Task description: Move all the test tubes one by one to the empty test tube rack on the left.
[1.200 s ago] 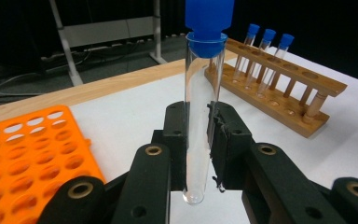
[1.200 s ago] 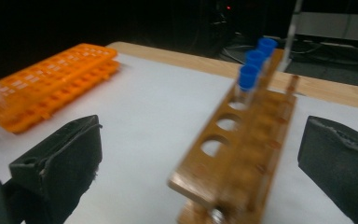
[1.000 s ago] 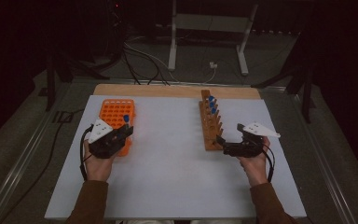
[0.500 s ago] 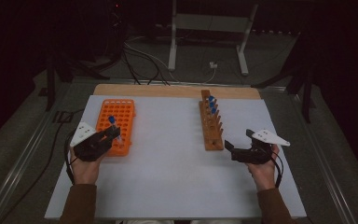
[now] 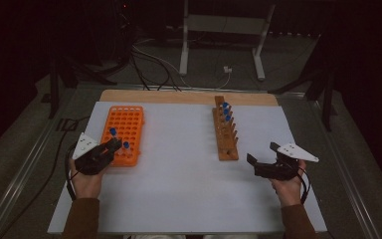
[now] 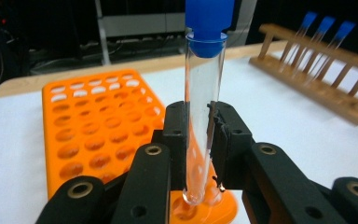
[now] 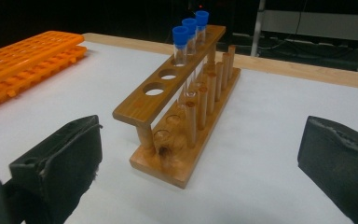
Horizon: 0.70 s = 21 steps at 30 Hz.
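Note:
My left gripper is shut on a clear test tube with a blue cap, held upright. The tube's round bottom sits at a near corner hole of the orange rack. In the high view two blue caps show beside these jaw tips. My right gripper stands open and holds nothing, just right of the near end of the wooden rack. Three blue-capped tubes stand at that rack's far end.
Both racks rest on a white mat over a wooden table. The near holes of the wooden rack hold nothing. Cables and a metal stand lie on the dark floor beyond the table's far edge.
Both hands have drawn apart. The left gripper has moved left and a little down with the tube. The right gripper has moved right and toward me, away from the wooden rack.

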Motion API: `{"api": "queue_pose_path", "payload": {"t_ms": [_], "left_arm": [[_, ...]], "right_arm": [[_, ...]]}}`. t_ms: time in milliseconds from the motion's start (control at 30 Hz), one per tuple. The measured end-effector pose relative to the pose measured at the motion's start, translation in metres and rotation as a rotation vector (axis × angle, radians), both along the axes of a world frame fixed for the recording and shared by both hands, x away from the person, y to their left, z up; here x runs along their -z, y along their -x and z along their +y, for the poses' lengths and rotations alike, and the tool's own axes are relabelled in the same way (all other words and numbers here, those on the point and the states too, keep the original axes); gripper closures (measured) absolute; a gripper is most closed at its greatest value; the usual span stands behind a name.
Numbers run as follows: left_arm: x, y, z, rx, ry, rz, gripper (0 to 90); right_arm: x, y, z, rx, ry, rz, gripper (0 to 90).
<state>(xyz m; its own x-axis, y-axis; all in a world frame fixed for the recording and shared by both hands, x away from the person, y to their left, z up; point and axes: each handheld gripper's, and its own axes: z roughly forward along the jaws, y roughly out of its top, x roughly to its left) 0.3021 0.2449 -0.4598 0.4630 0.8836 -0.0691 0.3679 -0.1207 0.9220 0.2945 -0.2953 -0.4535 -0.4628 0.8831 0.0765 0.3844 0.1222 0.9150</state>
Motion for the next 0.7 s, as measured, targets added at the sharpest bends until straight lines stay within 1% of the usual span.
{"api": "queue_pose_path", "payload": {"t_ms": [167,233,300,433,600,633,700], "left_arm": [[0.011,-0.004,0.000,-0.008,-0.023,0.026,78.1],[0.014,-0.005,0.000,-0.007,-0.020,0.031,78.1],[0.017,-0.006,-0.001,-0.003,-0.027,0.039,78.0],[0.022,-0.007,-0.006,-0.003,-0.072,0.063,78.0],[0.027,-0.008,-0.009,-0.001,-0.116,0.094,78.1],[0.028,-0.007,-0.009,0.000,-0.123,0.098,78.1],[0.029,-0.007,-0.009,-0.002,-0.116,0.097,78.1]], "right_arm": [[0.001,0.000,0.002,-0.005,0.002,0.002,0.0],[0.001,0.000,0.003,-0.009,0.004,0.001,0.0],[0.002,0.000,0.003,-0.010,0.004,0.001,0.0],[0.001,0.000,0.002,-0.012,0.001,-0.001,0.0],[0.002,0.001,0.002,-0.013,0.001,0.000,0.0],[0.002,0.000,0.002,-0.013,0.002,0.001,0.0],[0.002,0.000,0.002,-0.013,0.002,0.003,0.0]]}}
